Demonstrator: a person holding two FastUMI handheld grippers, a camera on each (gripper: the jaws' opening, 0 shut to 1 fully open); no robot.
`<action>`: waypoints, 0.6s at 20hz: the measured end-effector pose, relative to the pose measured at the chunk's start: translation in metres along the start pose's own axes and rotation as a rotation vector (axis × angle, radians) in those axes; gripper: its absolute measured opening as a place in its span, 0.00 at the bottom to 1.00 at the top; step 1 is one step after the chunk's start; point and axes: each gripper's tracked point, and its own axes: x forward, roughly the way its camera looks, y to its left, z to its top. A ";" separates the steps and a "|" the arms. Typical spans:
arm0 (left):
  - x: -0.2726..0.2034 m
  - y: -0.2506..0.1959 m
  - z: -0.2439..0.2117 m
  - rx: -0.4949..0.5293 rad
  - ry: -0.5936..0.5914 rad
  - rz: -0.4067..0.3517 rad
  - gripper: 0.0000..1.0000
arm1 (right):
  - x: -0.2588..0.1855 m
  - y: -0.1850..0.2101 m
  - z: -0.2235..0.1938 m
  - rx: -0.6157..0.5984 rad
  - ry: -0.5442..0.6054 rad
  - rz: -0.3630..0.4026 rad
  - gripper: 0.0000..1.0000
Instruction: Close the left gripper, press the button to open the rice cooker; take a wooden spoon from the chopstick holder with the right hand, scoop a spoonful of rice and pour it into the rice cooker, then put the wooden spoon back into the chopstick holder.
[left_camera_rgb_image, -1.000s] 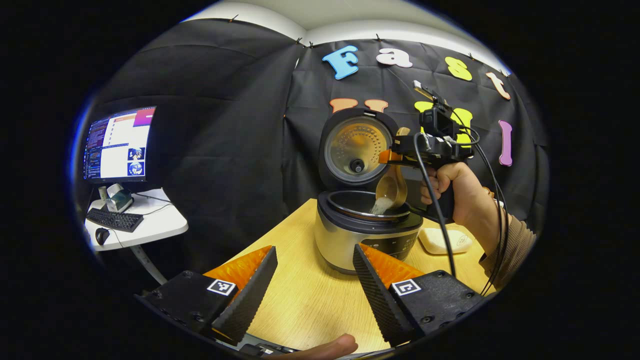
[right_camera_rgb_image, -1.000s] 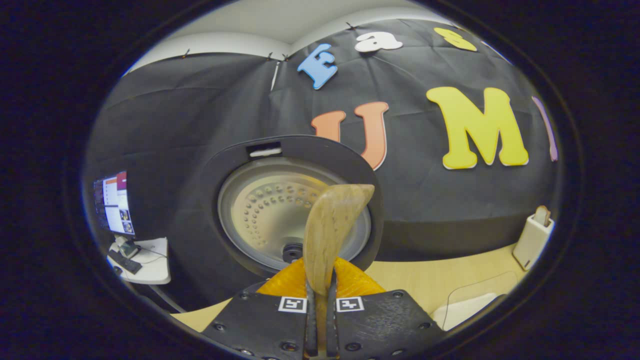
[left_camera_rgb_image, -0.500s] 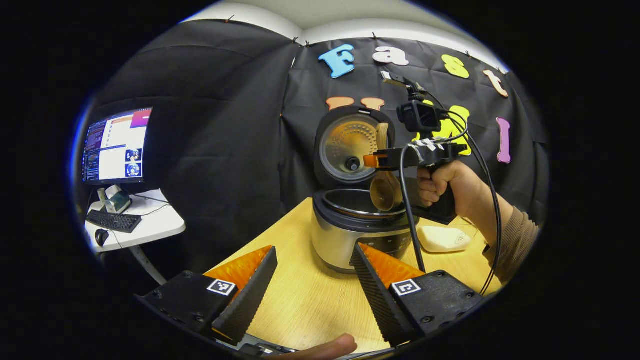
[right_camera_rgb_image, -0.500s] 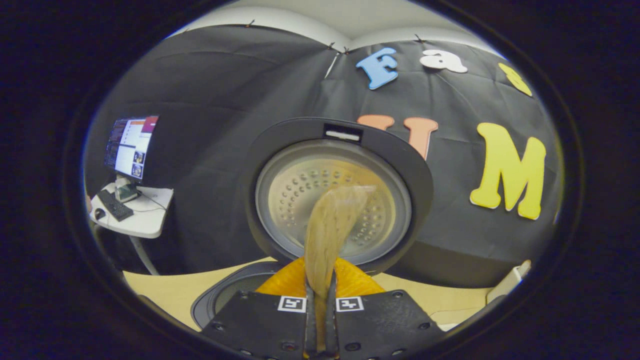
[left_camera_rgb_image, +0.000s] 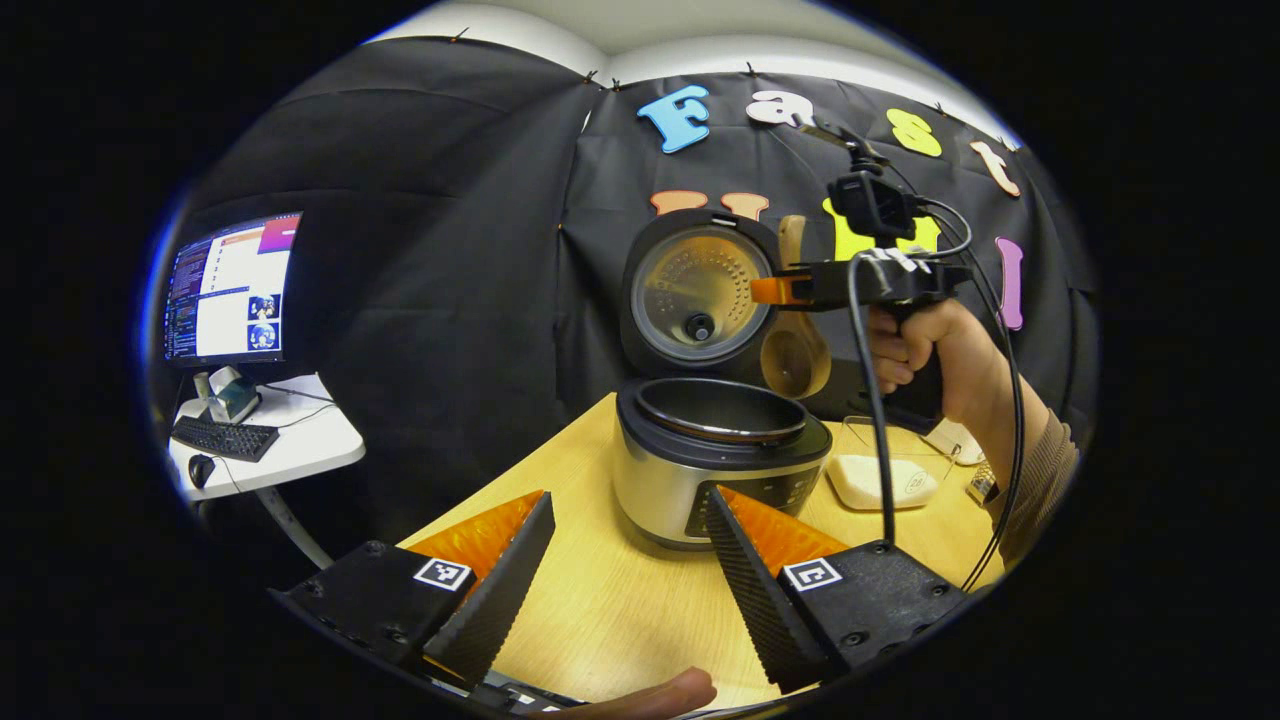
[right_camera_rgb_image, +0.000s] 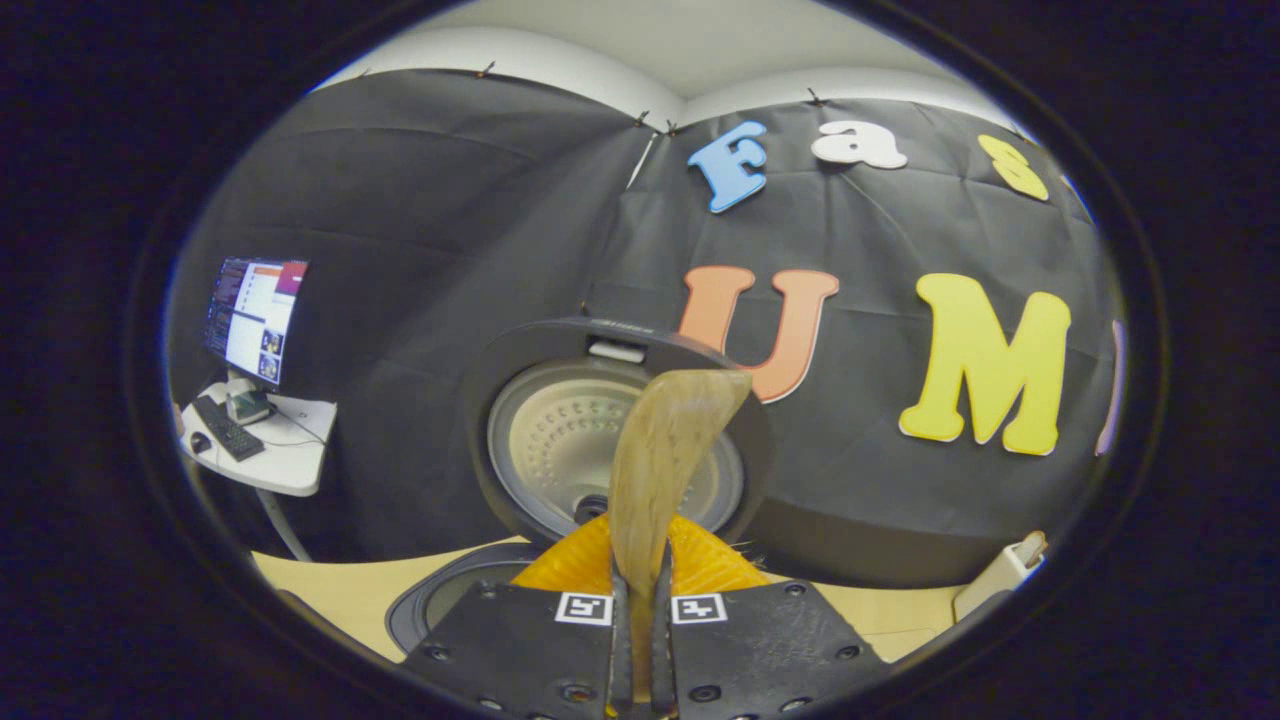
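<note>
The silver rice cooker (left_camera_rgb_image: 700, 480) stands on the wooden table with its lid (left_camera_rgb_image: 697, 295) up and the pot rim bare. My left gripper (left_camera_rgb_image: 630, 500) is open, low over the table in front of the cooker, holding nothing. A hand holds my right gripper (left_camera_rgb_image: 790, 290) above and to the right of the pot, shut on the handle of the wooden spoon (left_camera_rgb_image: 795, 365), whose empty bowl hangs down. In the right gripper view the spoon handle (right_camera_rgb_image: 670, 450) rises from my shut right gripper (right_camera_rgb_image: 640, 600), in front of the raised lid (right_camera_rgb_image: 610, 440).
A clear container with white contents (left_camera_rgb_image: 885, 480) sits right of the cooker. A white holder (right_camera_rgb_image: 1000, 585) stands at the far right of the table. A side table (left_camera_rgb_image: 290, 450) with keyboard and monitor (left_camera_rgb_image: 230, 290) is off to the left. A thumb (left_camera_rgb_image: 650, 690) shows at the bottom.
One second ago rice was sliding from the spoon into the pot. The right gripper has since risen and drawn right, away from the pot, with the emptied spoon. The left gripper barely moved.
</note>
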 end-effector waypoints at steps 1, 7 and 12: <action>0.001 -0.006 0.002 -0.003 -0.001 -0.007 0.98 | -0.007 -0.014 0.004 0.025 -0.005 -0.004 0.06; 0.006 -0.061 0.009 0.010 -0.003 -0.050 0.98 | -0.066 -0.135 0.016 0.079 -0.047 -0.141 0.07; 0.011 -0.110 0.000 0.031 0.053 -0.087 0.98 | -0.115 -0.243 -0.002 0.093 -0.035 -0.269 0.06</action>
